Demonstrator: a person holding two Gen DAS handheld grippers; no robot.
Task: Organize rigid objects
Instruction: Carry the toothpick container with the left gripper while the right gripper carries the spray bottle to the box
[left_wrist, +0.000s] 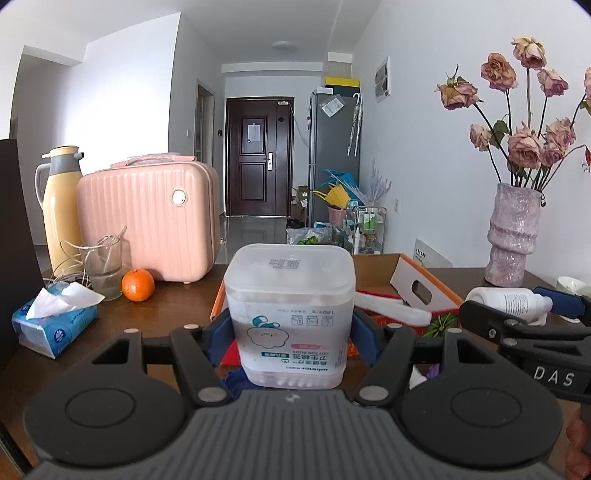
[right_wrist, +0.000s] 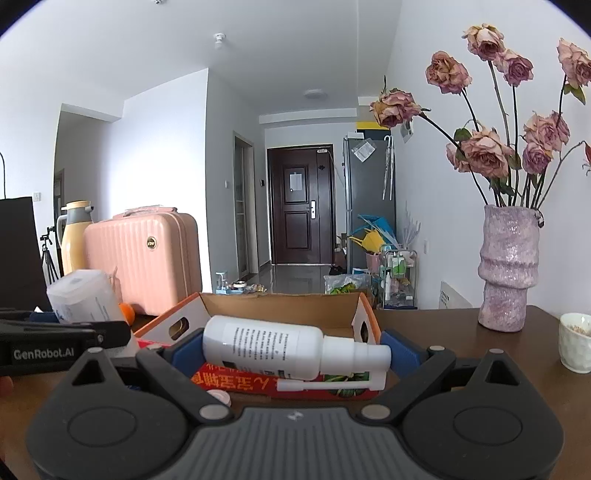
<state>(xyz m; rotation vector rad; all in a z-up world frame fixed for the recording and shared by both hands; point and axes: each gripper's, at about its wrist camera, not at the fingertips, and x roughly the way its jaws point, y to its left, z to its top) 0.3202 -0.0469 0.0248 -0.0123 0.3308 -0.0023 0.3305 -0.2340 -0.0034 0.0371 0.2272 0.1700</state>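
My left gripper (left_wrist: 290, 332) is shut on a clear cotton bud box (left_wrist: 290, 314), held upside down above the near edge of an open orange cardboard box (left_wrist: 424, 284). My right gripper (right_wrist: 291, 349) is shut on a white spray bottle (right_wrist: 280, 345), held lying sideways with its nozzle to the right, just above the same cardboard box (right_wrist: 280, 306). The spray bottle also shows in the left wrist view (left_wrist: 509, 301), and the cotton bud box shows in the right wrist view (right_wrist: 85, 295) at the left.
On the brown table (left_wrist: 177, 306) stand a pink case (left_wrist: 147, 221), a yellow thermos (left_wrist: 61, 206), a glass (left_wrist: 103, 269), an orange (left_wrist: 137, 284) and a tissue pack (left_wrist: 55, 321). A purple vase of roses (right_wrist: 508, 269) and a white cup (right_wrist: 576, 341) stand at the right.
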